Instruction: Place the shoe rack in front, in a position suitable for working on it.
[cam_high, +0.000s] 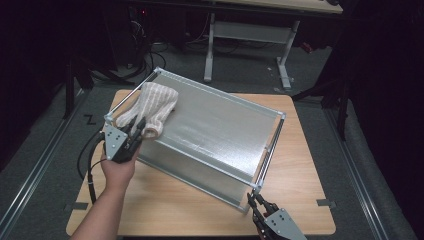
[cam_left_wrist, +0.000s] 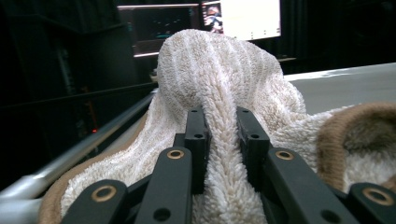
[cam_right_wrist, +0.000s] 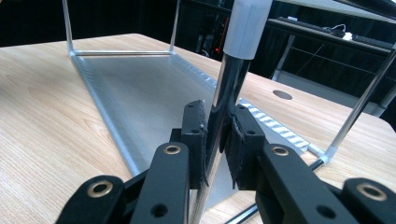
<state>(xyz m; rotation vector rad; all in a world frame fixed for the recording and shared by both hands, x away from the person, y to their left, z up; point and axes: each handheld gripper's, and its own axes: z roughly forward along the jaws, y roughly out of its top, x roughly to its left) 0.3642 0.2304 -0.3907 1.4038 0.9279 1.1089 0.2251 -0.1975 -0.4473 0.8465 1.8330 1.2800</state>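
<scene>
Draping over the far left corner of the metal rack (cam_high: 215, 130), the cream sock (cam_high: 150, 107) is pinched in the left tongs (cam_high: 137, 125). The right tongs (cam_high: 256, 200) clamp the rack's near corner post (cam_right_wrist: 229, 93) on the wooden tabletop (cam_high: 300, 150).

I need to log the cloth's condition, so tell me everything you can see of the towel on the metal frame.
The towel is a cream terry cloth with faint ribbed stripes and a tan edge band, fluffy and soft-looking. It lies bunched and humped over the near-left corner of the metal frame, partly draped over the corner's rail. The left gripper is shut on a raised fold of it, pile bulging between the jaws. Nothing else touches it.
</scene>
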